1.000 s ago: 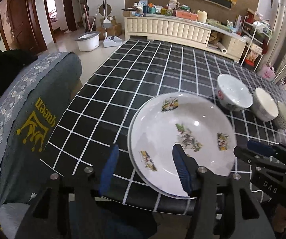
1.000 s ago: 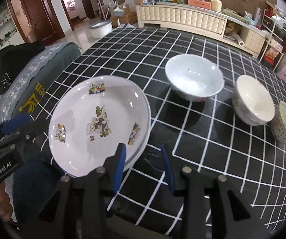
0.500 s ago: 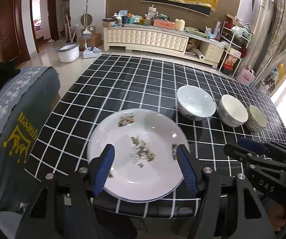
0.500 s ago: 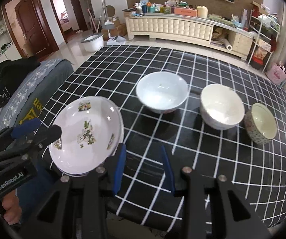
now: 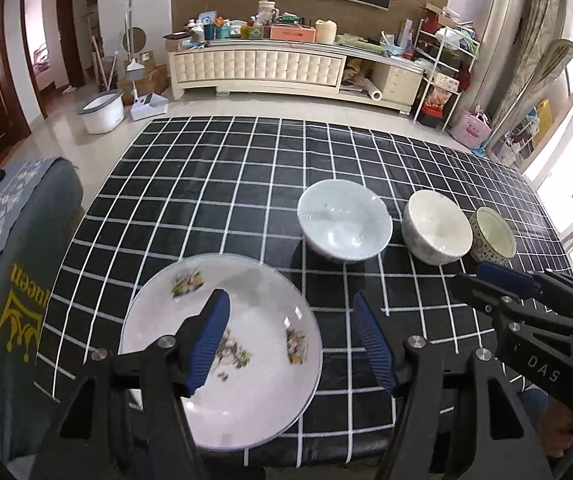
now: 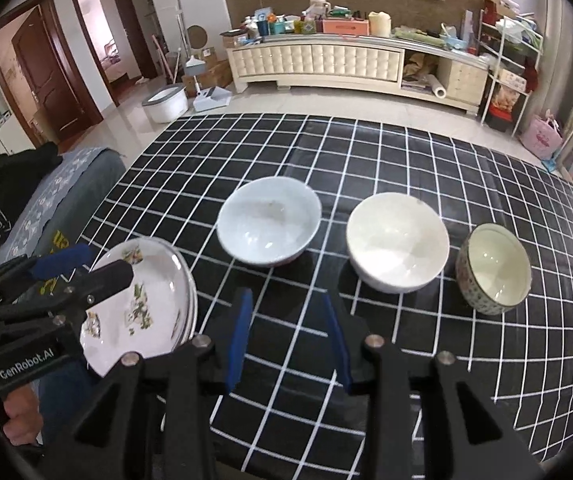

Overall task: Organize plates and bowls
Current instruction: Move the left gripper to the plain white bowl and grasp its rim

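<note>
A stack of white plates (image 5: 246, 392) with cartoon decals lies at the near left corner of the black checked table (image 5: 206, 184). My left gripper (image 5: 292, 340) hovers open above the plates' right rim, touching nothing. Beyond it stand a pale blue bowl (image 5: 344, 220), a white bowl (image 5: 434, 232) and a small patterned bowl (image 5: 492, 236) in a row. My right gripper (image 6: 288, 336) is open and empty over bare cloth, in front of the pale blue bowl (image 6: 268, 226) and the white bowl (image 6: 396, 248). The plates (image 6: 146, 300) lie to its left, partly hidden by the left gripper (image 6: 106, 262).
A chair with a grey cover (image 5: 14, 280) stands against the table's left side. The table's near edge runs just under both grippers. A person's hand (image 6: 22, 416) holds the left gripper. A long cabinet (image 5: 258, 68) stands beyond the table.
Both grippers have drawn back and up from the plates, so more of the table shows. The left jaws have widened. Plates and bowls have stayed where they were.
</note>
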A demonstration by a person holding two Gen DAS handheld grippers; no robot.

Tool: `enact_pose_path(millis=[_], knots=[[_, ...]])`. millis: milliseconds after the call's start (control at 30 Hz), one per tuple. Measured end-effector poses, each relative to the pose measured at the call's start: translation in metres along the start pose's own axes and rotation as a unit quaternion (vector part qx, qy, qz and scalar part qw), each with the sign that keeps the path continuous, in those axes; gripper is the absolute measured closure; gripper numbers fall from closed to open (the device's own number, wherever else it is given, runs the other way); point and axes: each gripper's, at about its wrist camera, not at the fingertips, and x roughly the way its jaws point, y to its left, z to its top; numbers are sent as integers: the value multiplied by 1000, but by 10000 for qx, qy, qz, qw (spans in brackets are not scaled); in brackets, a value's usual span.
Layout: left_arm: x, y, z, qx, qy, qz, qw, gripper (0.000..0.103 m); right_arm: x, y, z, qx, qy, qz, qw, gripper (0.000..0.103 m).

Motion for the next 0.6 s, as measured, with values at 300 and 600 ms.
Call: enact_pose_path(millis=[300, 600], knots=[[26, -11, 26, 77, 236, -48, 9997, 41, 19, -16, 19, 5, 51, 57, 10000, 62], [59, -10, 45, 124, 475, -13, 9988, 41, 52, -22, 34, 30, 223, 149, 9996, 62]])
